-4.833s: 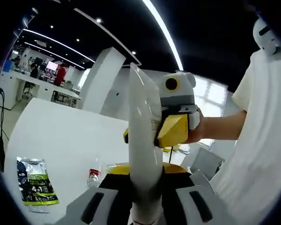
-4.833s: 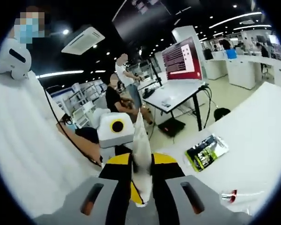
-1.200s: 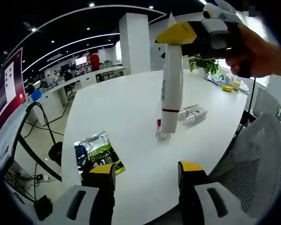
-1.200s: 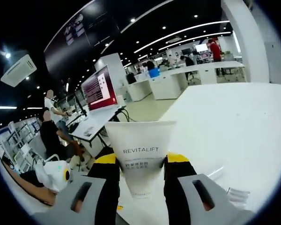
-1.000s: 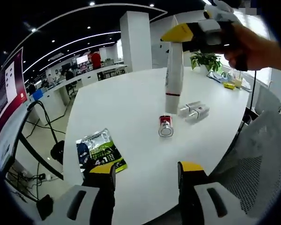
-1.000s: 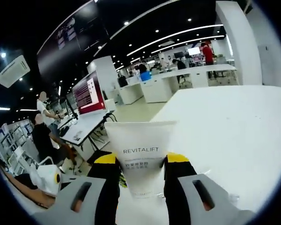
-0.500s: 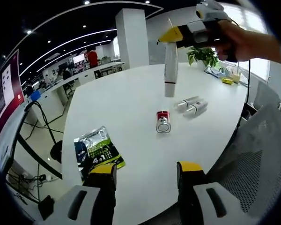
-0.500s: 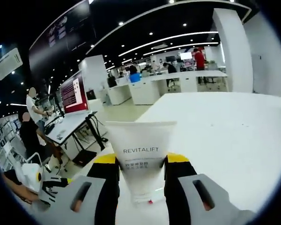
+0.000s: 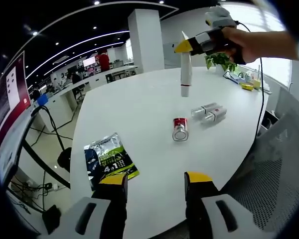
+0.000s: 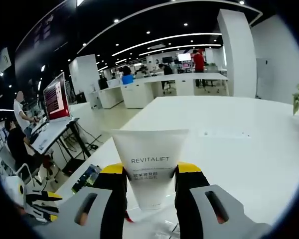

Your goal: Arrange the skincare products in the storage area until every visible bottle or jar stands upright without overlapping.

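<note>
Right gripper (image 10: pixel 149 191) of mine is clenching the Revitalift tube (image 10: pixel 150 164), long axis vertical, table (image 9: pixel 139 114) at six o'clock below.

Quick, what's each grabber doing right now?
Left gripper: open, holding nothing.
Right gripper: shut on the white tube.

Left gripper (image 9: pixel 153 185): jaws apart, nothing between them, raised above the table.
Right gripper (image 10: pixel 150 175): jaws closed on a white tube (image 10: pixel 149 164), gripping its upper part.
Right gripper, left gripper view: held aloft in a hand (image 9: pixel 249 44), tube hanging cap-down.
</note>
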